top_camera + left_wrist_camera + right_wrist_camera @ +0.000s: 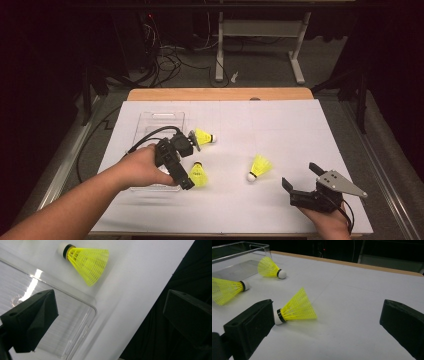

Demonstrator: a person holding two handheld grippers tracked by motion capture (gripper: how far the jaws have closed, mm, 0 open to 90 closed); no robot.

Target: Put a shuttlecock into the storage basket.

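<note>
Three yellow shuttlecocks lie on the white table (280, 125) beside a clear tray (150, 120), none of them in it yet, so the work looks to be gathering them into the tray. The left gripper (186, 162) hangs over the tray's right edge with its jaws spread and nothing between them; the far shuttle (204, 136) lies just beyond it, and the near shuttle (198, 175) just to its right, cork pointing away from the person. The right gripper (298, 181) rests low at the near right, jaws also wide apart and empty. The middle shuttle (258, 167) lies ahead and to the left of it — clearly the right hand's to take — with its long axis slanting, cork (277, 316) toward the person and skirt fanned away. In the right gripper view that cork sits just beside the left jaw, so the gripper would, I judge, need to shift left to straddle it. No brand or writing can be read anywhere.
</note>
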